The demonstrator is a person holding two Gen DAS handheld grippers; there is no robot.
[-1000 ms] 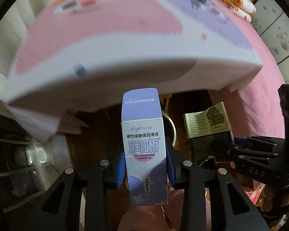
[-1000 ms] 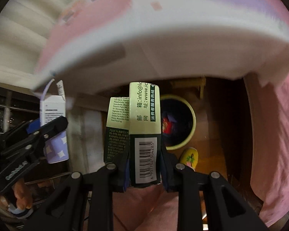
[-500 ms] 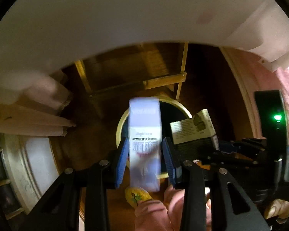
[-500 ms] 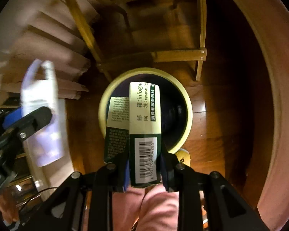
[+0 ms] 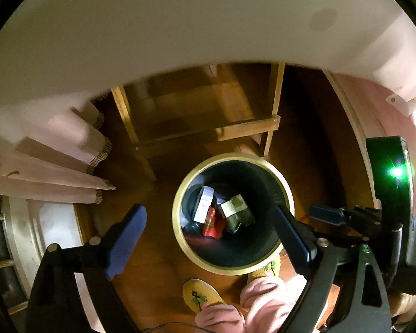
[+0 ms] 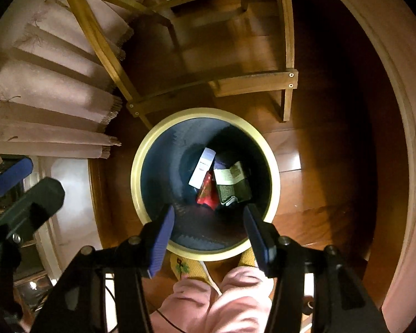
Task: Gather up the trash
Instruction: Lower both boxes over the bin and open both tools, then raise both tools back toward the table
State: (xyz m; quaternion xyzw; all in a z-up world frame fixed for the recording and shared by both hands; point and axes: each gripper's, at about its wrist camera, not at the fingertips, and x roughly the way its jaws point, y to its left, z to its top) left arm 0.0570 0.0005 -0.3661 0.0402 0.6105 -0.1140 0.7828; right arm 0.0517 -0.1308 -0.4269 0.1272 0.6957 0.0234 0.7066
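We look straight down into a round bin (image 5: 233, 266) with a pale yellow rim and a dark inside. It stands on a brown wood floor (image 6: 313, 194), near the legs of a wooden table frame (image 6: 252, 80).

Our left gripper (image 5: 210, 238) hangs over the bin. Its jaws have just been opening and now they stand wide apart, with nothing between the blue pads. Our right gripper (image 6: 208, 236) hangs over the bin too. Its jaws have just been opening as well, and nothing is between them.

The trash lies at the bottom of the bin. A white and purple box (image 5: 203, 205) lies on the left side. A dark green box (image 5: 237, 213) lies on the right side, tilted. A red wrapper (image 5: 212, 223) lies between them, touching both. In the right wrist view we see the same three things: the white box (image 6: 202, 170), the green box (image 6: 231, 184) and the red wrapper (image 6: 206, 193).

Near the bottom edge we see yellow slippers (image 5: 199, 295) and pink trouser legs (image 6: 222, 299), just beside the bin. Pale curtains (image 6: 50, 94) hang on the left.
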